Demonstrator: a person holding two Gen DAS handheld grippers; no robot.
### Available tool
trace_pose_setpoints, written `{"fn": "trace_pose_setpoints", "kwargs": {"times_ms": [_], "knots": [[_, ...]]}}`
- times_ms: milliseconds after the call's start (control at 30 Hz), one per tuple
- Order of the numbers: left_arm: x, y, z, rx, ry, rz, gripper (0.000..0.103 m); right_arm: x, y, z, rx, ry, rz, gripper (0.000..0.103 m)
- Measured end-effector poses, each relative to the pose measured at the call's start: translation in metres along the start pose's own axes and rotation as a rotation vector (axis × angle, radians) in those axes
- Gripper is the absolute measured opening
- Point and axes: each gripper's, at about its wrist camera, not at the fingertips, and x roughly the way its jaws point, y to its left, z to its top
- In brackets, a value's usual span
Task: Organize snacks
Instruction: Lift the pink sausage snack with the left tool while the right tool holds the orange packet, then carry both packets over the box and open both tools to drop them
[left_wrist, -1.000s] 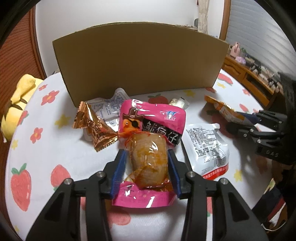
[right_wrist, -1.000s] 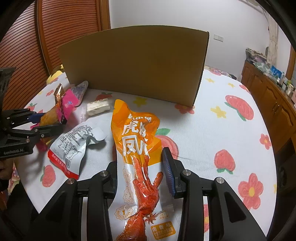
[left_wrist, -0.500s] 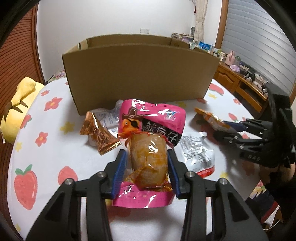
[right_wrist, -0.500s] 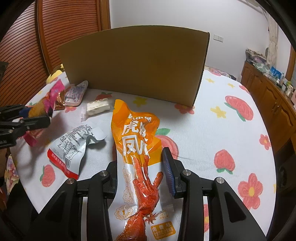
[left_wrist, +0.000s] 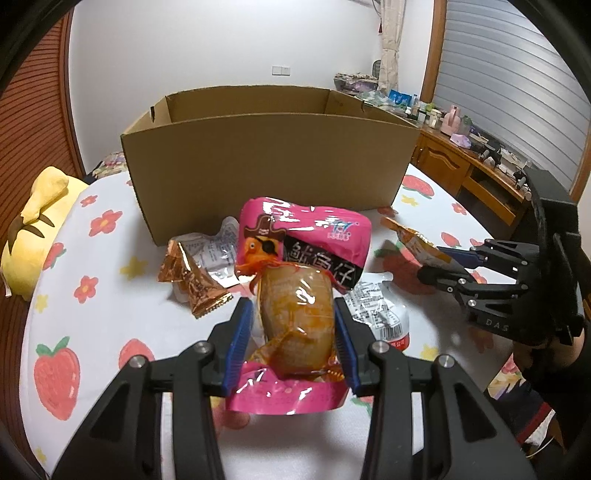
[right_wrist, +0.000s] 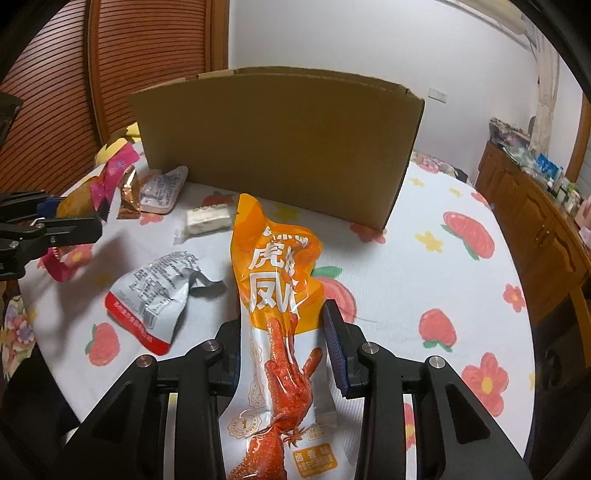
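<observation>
My left gripper (left_wrist: 291, 314) is shut on a brown snack in clear wrap (left_wrist: 295, 314) and the pink packet (left_wrist: 303, 236) under it, both held above the table. From the right wrist view it shows at the left edge (right_wrist: 55, 221). My right gripper (right_wrist: 280, 325) is shut on a long orange chicken-foot packet (right_wrist: 277, 266), whose far end curls up off the cloth. In the left wrist view it appears at the right (left_wrist: 443, 262) with the orange packet (left_wrist: 413, 236). An open cardboard box (left_wrist: 266, 162) (right_wrist: 280, 140) stands behind the snacks.
On the fruit-print tablecloth (left_wrist: 110, 314) lie a copper foil packet (left_wrist: 192, 284), a silver pouch (left_wrist: 214, 251), a white-and-red pouch (right_wrist: 155, 295) and a small white bar (right_wrist: 207, 221). A yellow plush (left_wrist: 33, 229) lies at the left edge. A wooden cabinet (right_wrist: 546, 229) stands to the right.
My left gripper has risen with its two snacks, so the box's inside now shows over its front wall. The right gripper has stayed about where it was.
</observation>
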Motion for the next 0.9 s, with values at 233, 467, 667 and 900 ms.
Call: {"fn": "trace_pose_setpoints", "kwargs": {"times_ms": [233, 467, 667, 900], "knots": [[-0.008, 0.001, 0.010, 0.005, -0.029, 0.000, 0.042, -0.021, 0.003, 0.015, -0.021, -0.050, 0.001, 0.035], [-0.022, -0.001, 0.033, 0.026, -0.074, 0.004, 0.042, -0.044, 0.006, 0.042, -0.058, -0.108, -0.003, 0.035], [-0.037, 0.000, 0.053, 0.040, -0.115, 0.017, 0.042, -0.057, 0.006, 0.065, -0.084, -0.148, -0.011, 0.035], [-0.048, 0.001, 0.070, 0.058, -0.141, 0.034, 0.042, -0.065, 0.006, 0.083, -0.095, -0.178, -0.009, 0.035]]}}
